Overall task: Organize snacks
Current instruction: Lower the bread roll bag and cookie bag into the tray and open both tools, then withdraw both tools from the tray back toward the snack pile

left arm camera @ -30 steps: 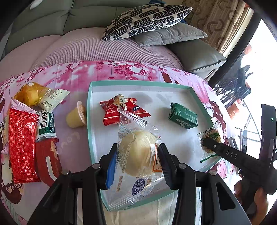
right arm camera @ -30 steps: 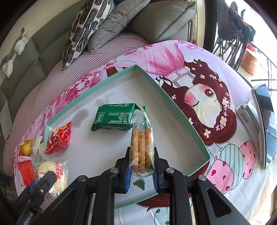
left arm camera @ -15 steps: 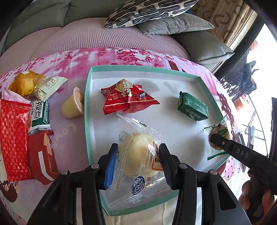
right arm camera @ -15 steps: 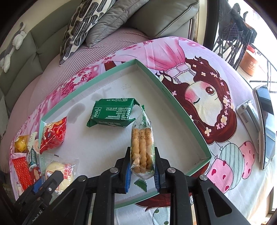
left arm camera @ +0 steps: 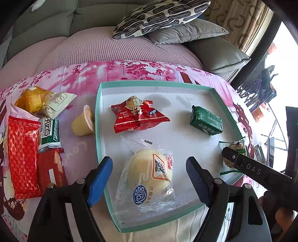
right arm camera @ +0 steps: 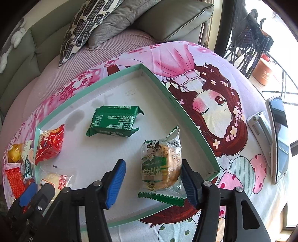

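Observation:
A white tray with a teal rim (left arm camera: 98,119) (right arm camera: 186,115) lies on the pink printed cloth. My left gripper (left arm camera: 149,178) is open, its jaws either side of a clear-wrapped yellow bun (left arm camera: 149,173) lying in the tray. My right gripper (right arm camera: 152,178) is open around a green-and-clear biscuit pack (right arm camera: 161,165) lying flat in the tray. A red snack bag (left arm camera: 136,116) (right arm camera: 49,144) and a green packet (left arm camera: 205,121) (right arm camera: 113,121) also lie in the tray. Outside, left of the tray, lie a jelly cup (left arm camera: 83,121) and several packets (left arm camera: 24,154).
A sofa with a patterned pillow (left arm camera: 160,16) and grey cushions stands behind the table. A phone (right arm camera: 279,137) and a silver device (right arm camera: 260,124) lie on the cloth right of the tray. The right gripper's body (left arm camera: 257,171) shows at the tray's right corner.
Both grippers opened and let go: the bun and the biscuit pack, held upright before, now lie flat in the tray.

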### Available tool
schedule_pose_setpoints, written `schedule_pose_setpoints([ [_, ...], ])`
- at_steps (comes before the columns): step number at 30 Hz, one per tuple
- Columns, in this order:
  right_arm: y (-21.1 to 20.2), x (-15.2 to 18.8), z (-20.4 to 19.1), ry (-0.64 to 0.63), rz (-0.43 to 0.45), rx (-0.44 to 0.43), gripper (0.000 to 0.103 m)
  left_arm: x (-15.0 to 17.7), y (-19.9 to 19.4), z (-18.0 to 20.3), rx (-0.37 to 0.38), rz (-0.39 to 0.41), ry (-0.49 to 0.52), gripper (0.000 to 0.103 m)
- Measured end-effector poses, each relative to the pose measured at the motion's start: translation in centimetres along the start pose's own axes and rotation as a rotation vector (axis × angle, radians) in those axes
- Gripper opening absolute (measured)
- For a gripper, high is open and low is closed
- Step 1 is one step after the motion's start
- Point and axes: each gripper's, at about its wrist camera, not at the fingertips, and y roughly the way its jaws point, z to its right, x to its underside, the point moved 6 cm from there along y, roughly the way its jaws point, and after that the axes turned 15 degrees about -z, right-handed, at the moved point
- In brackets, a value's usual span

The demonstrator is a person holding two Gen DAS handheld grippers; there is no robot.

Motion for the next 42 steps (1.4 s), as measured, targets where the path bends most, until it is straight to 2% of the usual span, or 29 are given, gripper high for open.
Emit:
schedule_pose_setpoints([
  [5,0.0,-0.1,-0.1,-0.005,0.007,0.006,0.073,-0.2,-0.4,-0.2,-0.02,0.028,0.002,0.092],
  [7,-0.1,-0.1,-0.1,-0.007,0.014,0.008,0.081,-0.4,-0.6,-0.3,-0.025,0.04,-0.001,0.096],
  [11,-0.2,-0.2,-0.2,-0.012,0.024,0.009,0.086,-0.5,-0.9,-0.7,-0.037,0.059,-0.009,0.101],
  [14,-0.2,-0.2,-0.2,-0.014,0.028,0.007,0.103,-0.6,-1.0,-0.9,-0.048,0.068,-0.019,0.101],
  [34,0.2,0.0,0.1,-0.001,0.005,0.016,0.103,-0.5,-1.1,-1.9,-0.123,0.079,-0.03,0.101],
  [42,-1.6,0.0,-2.8,-0.087,0.081,0.001,0.103,-0.5,-1.5,-3.1,-0.12,0.066,-0.064,0.101],
])
